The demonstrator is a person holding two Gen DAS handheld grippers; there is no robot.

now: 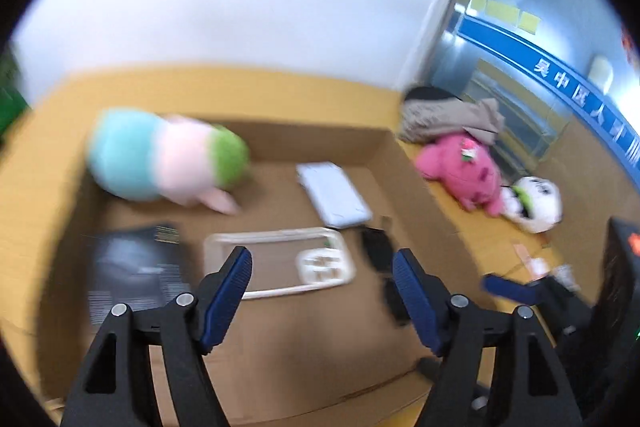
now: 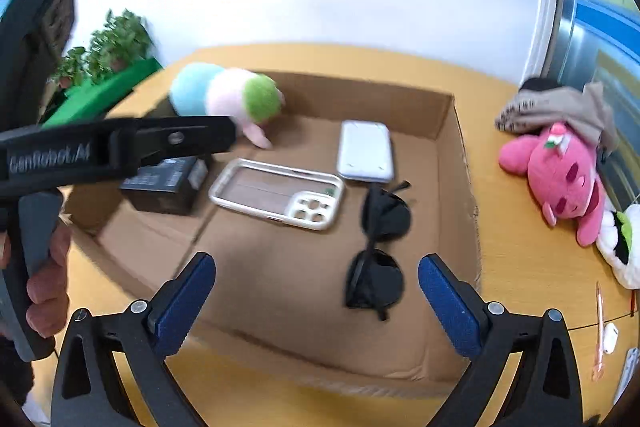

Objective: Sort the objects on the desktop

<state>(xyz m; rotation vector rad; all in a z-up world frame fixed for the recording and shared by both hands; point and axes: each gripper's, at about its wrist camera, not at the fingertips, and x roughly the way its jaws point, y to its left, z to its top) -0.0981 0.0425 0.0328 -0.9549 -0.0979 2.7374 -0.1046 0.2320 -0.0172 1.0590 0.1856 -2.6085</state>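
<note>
The cardboard box [image 2: 448,115] on the tabletop [image 2: 520,267] collects sorted items: pastel plush [image 2: 224,95] at eleven o'clock, phone case [image 2: 276,193] centre, sunglasses [image 2: 380,247] at four. Pink plush [image 2: 560,179] waits outside at three. Both the left hand-held gripper [image 1: 322,267] and right hand-held gripper [image 2: 316,271] gape wide, empty, apparently free for the next pick.

Pretty bright, even indoor light. Left wrist view is badly motion-smeared, the striped plush toy [image 1: 168,157] especially; right wrist view is sharper. Heavy fisheye bending, black corners.
</note>
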